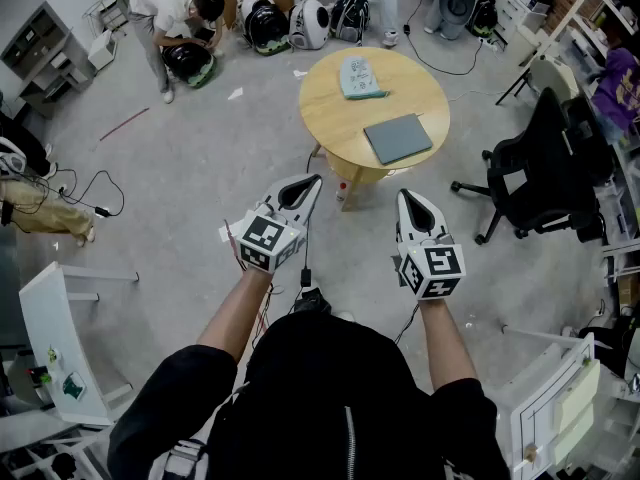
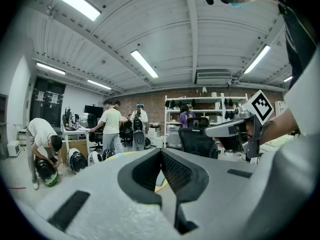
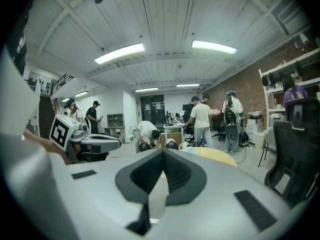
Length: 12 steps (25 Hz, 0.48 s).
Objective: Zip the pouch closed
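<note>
A pale teal, printed pouch (image 1: pixel 360 76) lies flat on the round wooden surface (image 1: pixel 330 118), toward its 12 o'clock edge. Its zip is too small to make out.

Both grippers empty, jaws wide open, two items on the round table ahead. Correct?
Not open. The left gripper and the right gripper each have their jaws shut together with nothing between them, as the left and right gripper views show. The rest stands.

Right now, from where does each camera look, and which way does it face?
Head view: on the person's head, facing steeply down at the round table; shows both forearms, left gripper, right gripper.
Left gripper view: on the left gripper, facing along its shut jaws; shows the right gripper.
Right gripper view: likewise, showing the left gripper.
Shared: the table.
</note>
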Available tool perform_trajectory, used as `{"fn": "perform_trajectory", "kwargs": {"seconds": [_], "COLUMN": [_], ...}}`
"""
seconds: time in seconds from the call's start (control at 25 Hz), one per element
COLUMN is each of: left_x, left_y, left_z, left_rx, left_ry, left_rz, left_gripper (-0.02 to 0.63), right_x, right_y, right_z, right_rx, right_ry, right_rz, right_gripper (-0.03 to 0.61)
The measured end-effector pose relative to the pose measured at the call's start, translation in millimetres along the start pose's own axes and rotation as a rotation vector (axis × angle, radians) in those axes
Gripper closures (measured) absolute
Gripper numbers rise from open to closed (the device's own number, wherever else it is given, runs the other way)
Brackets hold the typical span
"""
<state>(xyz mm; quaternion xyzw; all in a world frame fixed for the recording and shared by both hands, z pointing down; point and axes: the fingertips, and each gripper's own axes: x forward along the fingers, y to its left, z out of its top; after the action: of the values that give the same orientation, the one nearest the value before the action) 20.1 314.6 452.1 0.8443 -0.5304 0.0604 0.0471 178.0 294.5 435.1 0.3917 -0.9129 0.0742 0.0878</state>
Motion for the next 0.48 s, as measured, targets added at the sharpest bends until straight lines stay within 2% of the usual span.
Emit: {"fn": "perform_trajectory", "kwargs": {"seconds": [0.16,0.48], "left_x": [2.1,11.2], "left_y": [7.1,26.0], "left_z": [3.3,-4.4], "left_rx": [-0.001,-0.008], "left_ry": [-0.023,-0.024], "left_rz": [-0.004,-0.038], "left_gripper": [0.611,0.611], "right_x": [11.2,37.3], "right_y": [2.7,-0.7], "right_z": [0.6,-3.4], "right_rx": [0.043,0.071], "right_ry": [0.002,0.014], "right_rz": [0.029,0.016], "right_gripper": [0.577,0.577]}}
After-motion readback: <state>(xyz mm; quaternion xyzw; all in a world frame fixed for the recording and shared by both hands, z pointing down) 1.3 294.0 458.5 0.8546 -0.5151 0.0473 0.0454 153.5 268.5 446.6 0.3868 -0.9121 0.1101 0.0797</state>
